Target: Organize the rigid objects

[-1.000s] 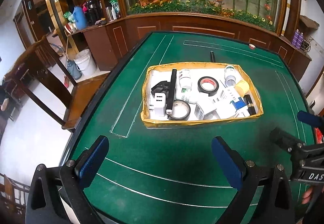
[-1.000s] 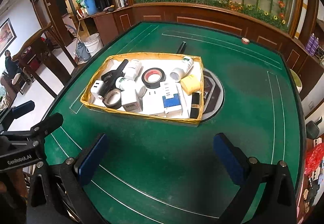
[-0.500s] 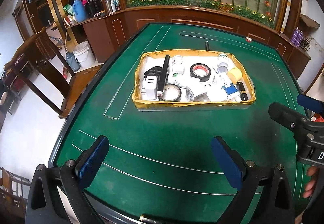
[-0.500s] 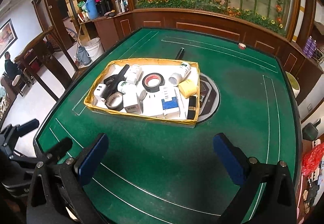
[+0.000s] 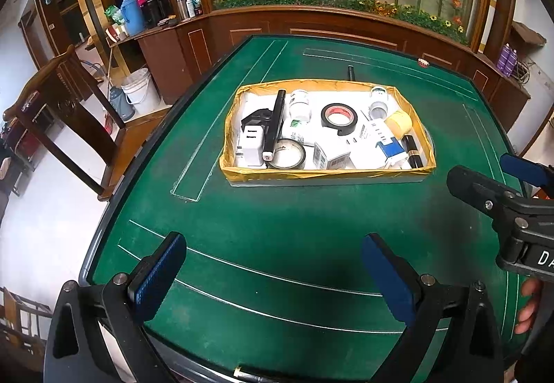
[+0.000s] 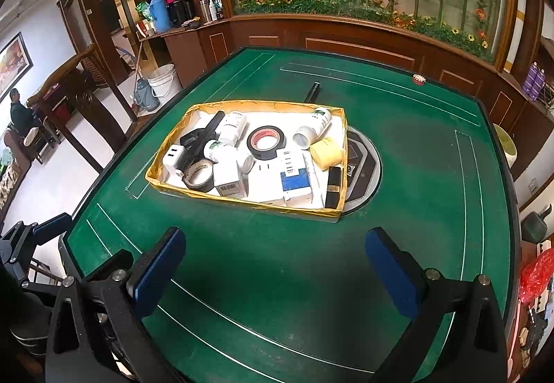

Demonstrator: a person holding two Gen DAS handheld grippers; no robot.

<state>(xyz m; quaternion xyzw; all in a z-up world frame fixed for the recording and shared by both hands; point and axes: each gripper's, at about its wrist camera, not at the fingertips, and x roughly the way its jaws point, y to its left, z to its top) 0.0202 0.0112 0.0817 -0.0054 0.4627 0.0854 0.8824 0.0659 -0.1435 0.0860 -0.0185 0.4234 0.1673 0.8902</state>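
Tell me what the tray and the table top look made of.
Tray: likely cardboard wrapped in glossy yellow-brown tape, judging by wrinkled, shiny walls; white lining inside.
Table top: looks like matte green felt or cloth, with thin white lines and no glare.

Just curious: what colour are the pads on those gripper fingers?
Blue pads on black fingers, clearest in the right wrist view.

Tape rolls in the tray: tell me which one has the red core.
The black roll mid-tray, with a red inner ring; the other roll at the near-left corner has a pale core.
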